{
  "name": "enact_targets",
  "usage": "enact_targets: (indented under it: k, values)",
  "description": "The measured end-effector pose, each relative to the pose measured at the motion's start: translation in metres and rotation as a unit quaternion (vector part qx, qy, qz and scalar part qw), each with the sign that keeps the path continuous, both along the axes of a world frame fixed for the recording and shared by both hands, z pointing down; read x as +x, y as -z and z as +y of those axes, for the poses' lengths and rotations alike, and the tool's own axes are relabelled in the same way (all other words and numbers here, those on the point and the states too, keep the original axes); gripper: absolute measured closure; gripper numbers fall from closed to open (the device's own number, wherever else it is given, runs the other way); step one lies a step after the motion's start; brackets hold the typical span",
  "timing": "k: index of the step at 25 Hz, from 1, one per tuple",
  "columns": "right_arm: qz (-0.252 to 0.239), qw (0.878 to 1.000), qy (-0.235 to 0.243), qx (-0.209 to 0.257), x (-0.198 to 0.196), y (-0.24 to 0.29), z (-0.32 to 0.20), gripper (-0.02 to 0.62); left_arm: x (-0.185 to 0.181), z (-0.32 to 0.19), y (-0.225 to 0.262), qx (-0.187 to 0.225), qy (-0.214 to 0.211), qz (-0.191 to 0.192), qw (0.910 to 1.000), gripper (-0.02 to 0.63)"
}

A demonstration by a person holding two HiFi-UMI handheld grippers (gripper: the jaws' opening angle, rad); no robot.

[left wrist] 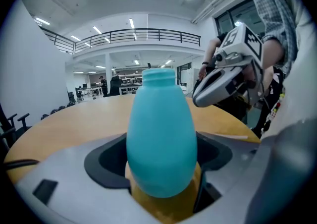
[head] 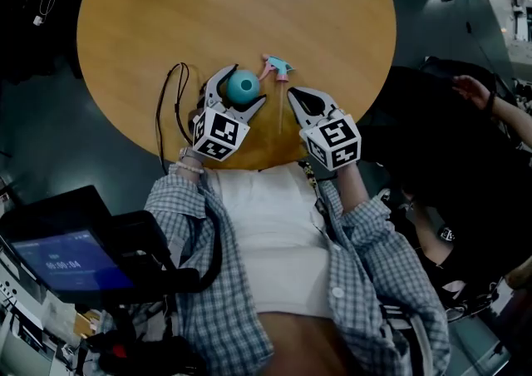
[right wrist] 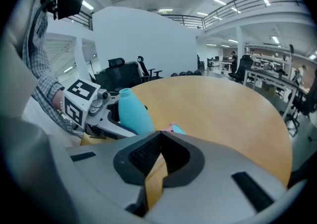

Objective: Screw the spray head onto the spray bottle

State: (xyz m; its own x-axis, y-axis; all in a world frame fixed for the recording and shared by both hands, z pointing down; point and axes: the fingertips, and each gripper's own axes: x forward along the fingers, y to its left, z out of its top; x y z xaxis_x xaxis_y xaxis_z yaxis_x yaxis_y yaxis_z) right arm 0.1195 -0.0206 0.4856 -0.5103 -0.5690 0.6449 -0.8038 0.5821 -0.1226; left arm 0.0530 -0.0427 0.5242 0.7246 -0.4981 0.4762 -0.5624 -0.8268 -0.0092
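- While the left gripper (head: 246, 83) cups the upright teal bottle (left wrist: 161, 134) near the table's (head: 249, 0) front edge, its jaws stand wide and lie against the bottle's sides, apparently holding it steady.
- Right gripper (head: 294, 93) hangs just right of the bottle, jaws pressed together with nothing between them.
- Head (head: 278, 68), pink and blue, lies on its side just beyond both grippers, near the bottle's right. Its thin tube (head: 281, 112) trails back toward the person, running between the two grippers.
- Bottle's neck is open and bare, so the job looks barely begun: the head is yet to be picked up.
- Done well, the next move likely means spreading the right jaws and taking the head by its body rather than the trigger or tube. The tube then goes straight down the neck and the collar seats square before any turning, with the left grip firm enough to stop the bottle spinning.
- Risks, on this showing: a bent tube catching on the rim, a cross-threaded collar, or the light bottle tipping.
- Black cord (head: 170, 104) loops on the table to the left gripper's left, clear of the work.
- Another person's hand (head: 468, 87) shows off the table at right, and a lit screen (head: 62, 259) sits low at left; neither blocks the reach.
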Motion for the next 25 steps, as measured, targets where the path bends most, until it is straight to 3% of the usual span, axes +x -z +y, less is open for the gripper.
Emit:
enact_targets:
  k: [6, 10, 12, 18, 25]
  values:
    - [0.097, 0.989, 0.108, -0.031, 0.012, -0.016, -0.04, 0.601, 0.0, 0.004, -0.002, 0.0, -0.006, -0.008, 0.9999, 0.198]
    - [0.137, 0.972, 0.174, -0.082, 0.012, -0.034, -0.054, 0.518, 0.005, 0.008, -0.005, 0.0, -0.009, -0.013, 0.9999, 0.198]
    - [0.148, 0.961, 0.202, -0.116, 0.003, -0.044, -0.06, 0.439, 0.002, 0.006, -0.005, -0.001, -0.008, -0.013, 0.9999, 0.198]
    - [0.146, 0.93, 0.278, -0.189, -0.028, -0.067, -0.066, 0.439, -0.003, 0.003, -0.007, -0.003, -0.009, -0.014, 0.9999, 0.198]
    - [0.156, 0.899, 0.312, -0.263, -0.03, -0.091, -0.065, 0.439, -0.003, -0.002, -0.006, -0.004, -0.008, -0.013, 0.9999, 0.198]
